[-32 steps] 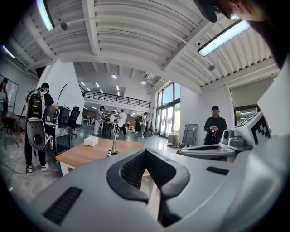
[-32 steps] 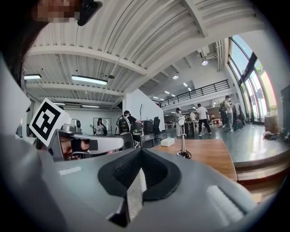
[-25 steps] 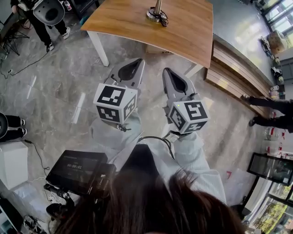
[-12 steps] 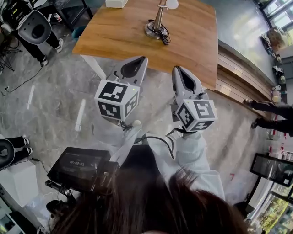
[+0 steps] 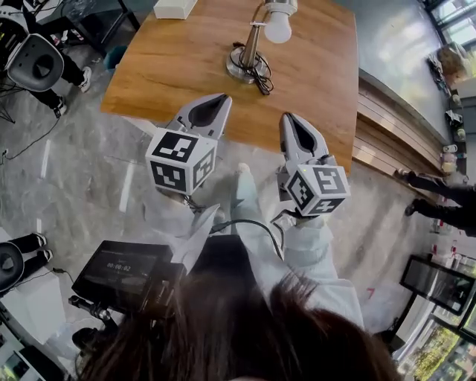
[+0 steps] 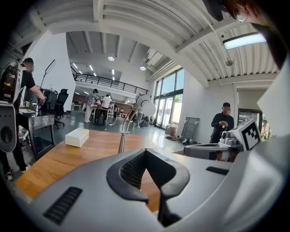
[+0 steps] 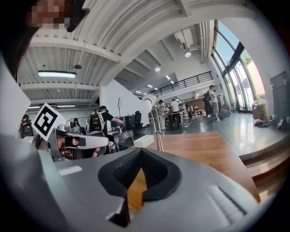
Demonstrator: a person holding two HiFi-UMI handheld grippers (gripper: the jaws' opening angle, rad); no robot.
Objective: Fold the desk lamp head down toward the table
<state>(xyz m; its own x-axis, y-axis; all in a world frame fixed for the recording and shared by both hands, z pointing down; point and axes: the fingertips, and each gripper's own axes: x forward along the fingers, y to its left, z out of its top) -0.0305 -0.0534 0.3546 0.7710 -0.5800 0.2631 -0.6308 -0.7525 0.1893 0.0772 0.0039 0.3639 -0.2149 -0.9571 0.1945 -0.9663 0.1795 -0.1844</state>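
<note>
A silver desk lamp [image 5: 251,46] stands upright on the wooden table [image 5: 178,67], its white round head [image 5: 278,28] raised above the round base [image 5: 245,69]. The lamp also shows in the left gripper view, lamp [image 6: 129,122], and in the right gripper view, lamp [image 7: 156,122], well ahead of both jaws. My left gripper [image 5: 224,99] and right gripper [image 5: 286,117] hover side by side at the table's near edge, apart from the lamp. Both are shut with nothing between the jaws.
A white box [image 5: 175,8] lies at the table's far left, box [image 6: 77,137]. A black cable [image 5: 262,78] coils at the lamp base. Wooden steps [image 5: 387,141] run along the right. People and office chairs [image 5: 33,63] stand on the grey floor around.
Both grippers have travelled forward together from over the floor to the table's near edge. The lamp has come closer and its white head is now in view. Jaws stayed shut.
</note>
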